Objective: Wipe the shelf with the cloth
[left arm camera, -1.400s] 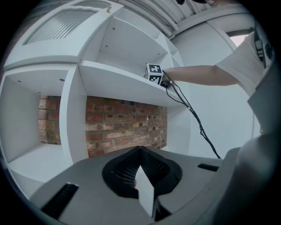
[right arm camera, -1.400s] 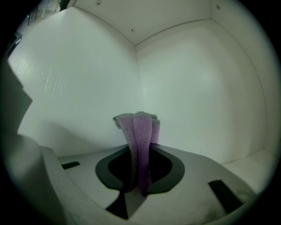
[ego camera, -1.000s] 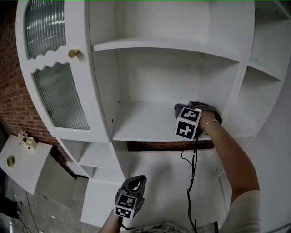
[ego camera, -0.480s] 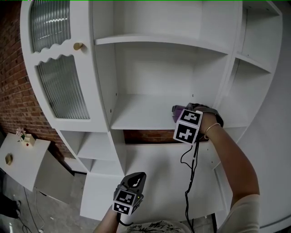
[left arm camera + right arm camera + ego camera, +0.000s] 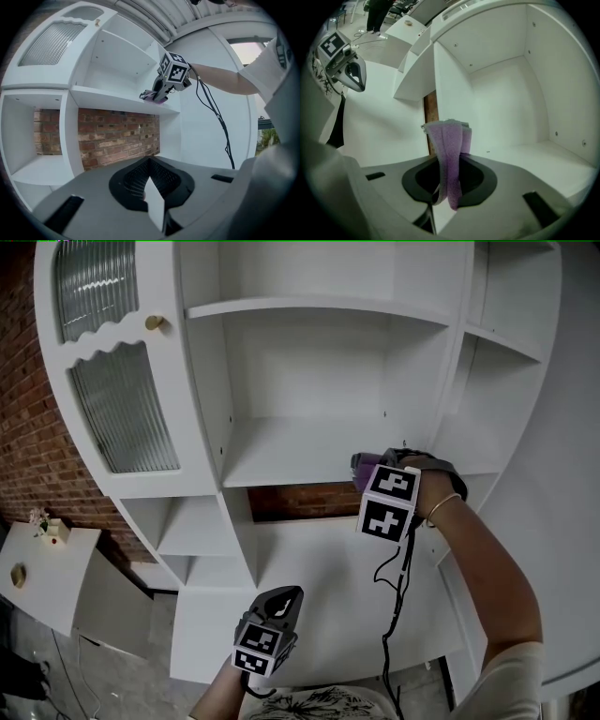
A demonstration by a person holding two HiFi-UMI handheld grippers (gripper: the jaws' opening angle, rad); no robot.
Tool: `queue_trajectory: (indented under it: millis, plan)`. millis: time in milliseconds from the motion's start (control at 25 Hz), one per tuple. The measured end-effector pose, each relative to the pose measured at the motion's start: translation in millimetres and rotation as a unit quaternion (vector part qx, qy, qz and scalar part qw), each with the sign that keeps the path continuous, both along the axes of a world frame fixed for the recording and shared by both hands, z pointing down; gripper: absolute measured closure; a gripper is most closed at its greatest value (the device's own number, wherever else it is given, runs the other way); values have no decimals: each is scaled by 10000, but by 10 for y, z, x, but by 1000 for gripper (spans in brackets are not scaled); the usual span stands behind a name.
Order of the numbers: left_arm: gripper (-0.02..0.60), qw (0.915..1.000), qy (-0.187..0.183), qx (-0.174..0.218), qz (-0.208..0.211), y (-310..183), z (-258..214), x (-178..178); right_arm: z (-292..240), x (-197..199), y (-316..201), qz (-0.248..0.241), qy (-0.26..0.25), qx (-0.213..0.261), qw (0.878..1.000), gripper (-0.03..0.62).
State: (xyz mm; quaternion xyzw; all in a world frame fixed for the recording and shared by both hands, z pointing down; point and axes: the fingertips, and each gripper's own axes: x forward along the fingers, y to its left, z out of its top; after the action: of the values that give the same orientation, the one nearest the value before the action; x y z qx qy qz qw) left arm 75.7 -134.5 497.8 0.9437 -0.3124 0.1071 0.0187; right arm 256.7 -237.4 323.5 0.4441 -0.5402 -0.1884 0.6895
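Seemingly mid-wipe, cloth (image 5: 448,154) pinched by fingers of right gripper (image 5: 449,186) against shelf (image 5: 281,457) just ahead, left gripper (image 5: 152,199) fingers pressed together; next, probably sweeping sideways.

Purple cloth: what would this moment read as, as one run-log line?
right gripper: shut on purple fuzzy cloth | cloth: at front right edge of white cabinet shelf | left gripper: shut, empty, held low

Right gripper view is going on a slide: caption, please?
Right tongs shut on a folded purple cloth, the white shelf just ahead.
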Motion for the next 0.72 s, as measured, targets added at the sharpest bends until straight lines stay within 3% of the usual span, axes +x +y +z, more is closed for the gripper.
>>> queue_trajectory:
  millis: [200, 440, 560, 720]
  plan:
    - [568, 9999, -35, 38, 137, 103, -3, 22, 62, -28, 224, 23, 47, -27, 10000, 514]
    - [568, 9999, 72, 112, 101, 118, -75, -11, -46, -17, 307, 183, -794, 723, 9941, 515]
    - [568, 9997, 112, 181, 89, 170, -110, -10, -11, 0, 381, 205, -1578, 1297, 9787, 516]
    - [568, 9995, 202, 259, 30, 182, -175, -13, -11, -31, 489, 146, -2506, 2352, 9390, 516]
